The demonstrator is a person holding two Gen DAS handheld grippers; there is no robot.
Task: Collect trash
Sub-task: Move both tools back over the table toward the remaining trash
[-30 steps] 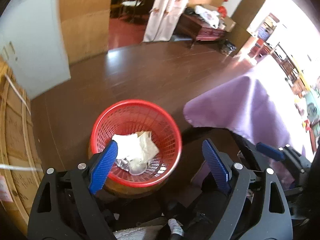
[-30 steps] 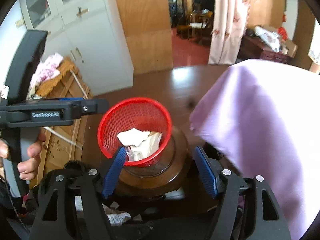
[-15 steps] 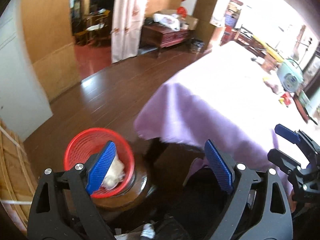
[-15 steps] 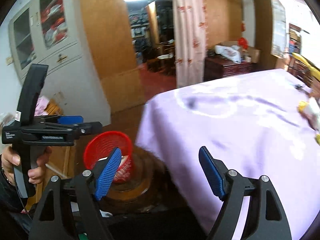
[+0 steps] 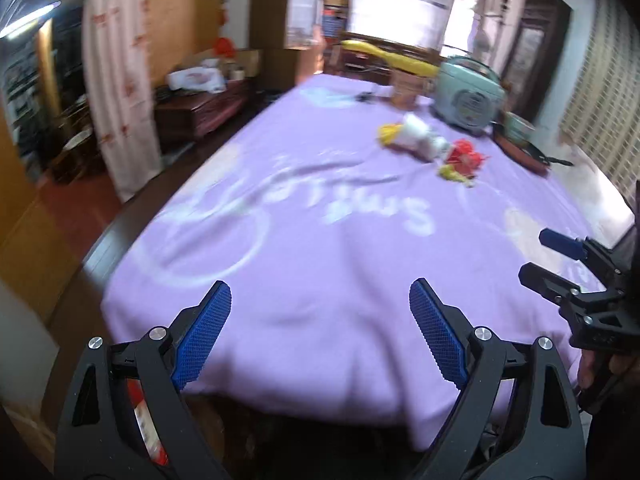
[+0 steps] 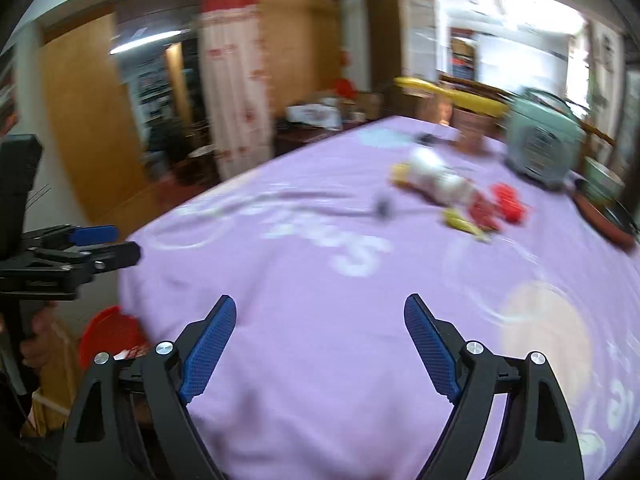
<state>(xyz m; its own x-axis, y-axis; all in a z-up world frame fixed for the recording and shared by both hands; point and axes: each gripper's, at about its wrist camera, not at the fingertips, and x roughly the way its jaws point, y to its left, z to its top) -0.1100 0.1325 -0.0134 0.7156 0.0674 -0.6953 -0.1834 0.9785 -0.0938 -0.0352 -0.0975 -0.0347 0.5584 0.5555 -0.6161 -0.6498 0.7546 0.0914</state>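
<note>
Trash lies at the far side of the purple tablecloth (image 5: 320, 240): a white paper cup (image 5: 416, 136) on its side, a yellow scrap (image 5: 390, 133), red wrappers (image 5: 464, 156) and a yellow-green scrap (image 5: 454, 174). The right wrist view shows the same cup (image 6: 434, 178) and red wrappers (image 6: 500, 202), blurred. My left gripper (image 5: 320, 332) is open and empty over the near table edge. My right gripper (image 6: 320, 344) is open and empty beside it. The red basket (image 6: 106, 330) sits low at the left, beside the table.
A pale green appliance (image 5: 468, 100), a bowl (image 5: 518, 130) and a dark tray (image 5: 524, 156) stand at the table's far right. A cardboard box (image 5: 406, 88) with a yellow object on it is behind. A curtain (image 5: 120, 80) and a wooden chest (image 5: 200, 108) stand left.
Both grippers have swung up and right from the red basket on the stool to face across the purple table. Both stay open and empty.
</note>
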